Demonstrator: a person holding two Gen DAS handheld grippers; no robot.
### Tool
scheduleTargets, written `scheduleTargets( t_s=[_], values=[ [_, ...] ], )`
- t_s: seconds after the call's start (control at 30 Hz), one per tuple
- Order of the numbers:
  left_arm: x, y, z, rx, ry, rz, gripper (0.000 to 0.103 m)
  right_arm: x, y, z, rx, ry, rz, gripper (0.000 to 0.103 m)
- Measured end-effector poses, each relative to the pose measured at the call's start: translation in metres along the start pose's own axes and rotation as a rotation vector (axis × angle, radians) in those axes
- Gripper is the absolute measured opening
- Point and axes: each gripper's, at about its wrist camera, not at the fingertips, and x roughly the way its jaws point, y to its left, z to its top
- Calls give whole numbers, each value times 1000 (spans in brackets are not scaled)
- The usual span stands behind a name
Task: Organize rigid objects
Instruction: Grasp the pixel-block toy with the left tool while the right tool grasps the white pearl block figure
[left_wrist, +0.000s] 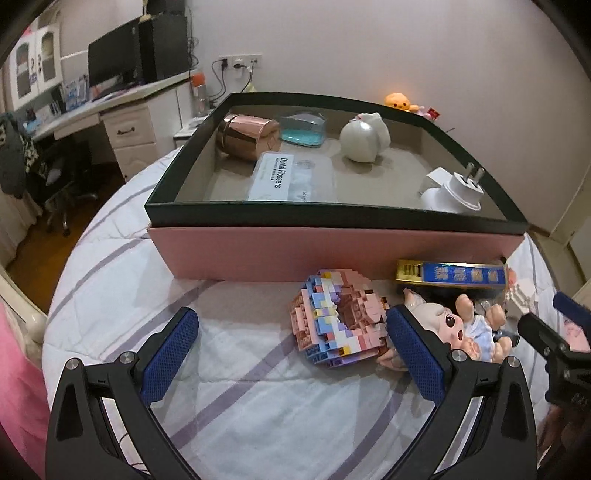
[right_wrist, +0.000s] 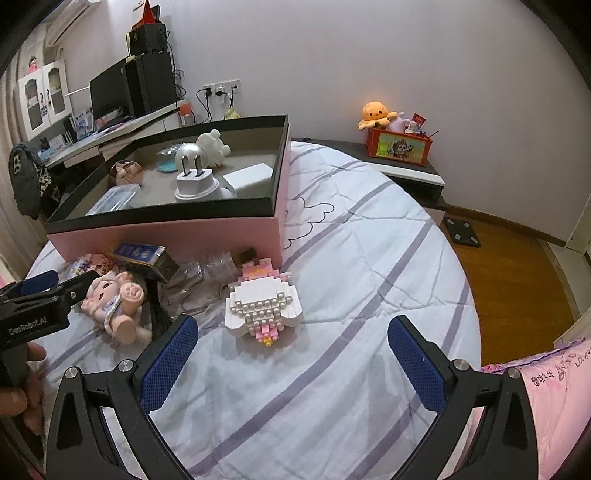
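Left wrist view: my left gripper (left_wrist: 291, 354) has its jaws wide open, holding nothing, low over the bed (left_wrist: 258, 413). The pastel brick model (left_wrist: 334, 319) lies at centre frame, touching the right pad; the doll (left_wrist: 463, 328) lies just behind that pad. Risk, as I judge it: closing here could catch the doll too, or crack loose bricks off the model. The blue-and-gold box (left_wrist: 452, 275) leans near the pink box (left_wrist: 332, 254), whose tray already holds the dental flosser case (left_wrist: 288, 177), the copper tin (left_wrist: 245, 136) and the plug adapter (left_wrist: 456, 188).

Right wrist view: my right gripper (right_wrist: 291, 354) is likewise spread open and empty. Only this view shows the white brick figure (right_wrist: 264, 306) at centre, and clear plastic packaging (right_wrist: 207, 273) beside it, which could snag. The pastel brick model is mostly hidden here, at left behind the other gripper.
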Motion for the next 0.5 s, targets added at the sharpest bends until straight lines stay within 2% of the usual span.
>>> scheduleTargets(
  t_s=[0.27,0.37,0.5],
  values=[
    [-1,-2,-1,27,14,-23,103,6,1,2,-17,14,-4,103],
    [1,3,-3,-5,25,-52,103,7,1,4,-28,7,-9,103],
    [5,-1,1,-5,32,-89,101,13,0,8,-34,12,-5,94]
  ],
)
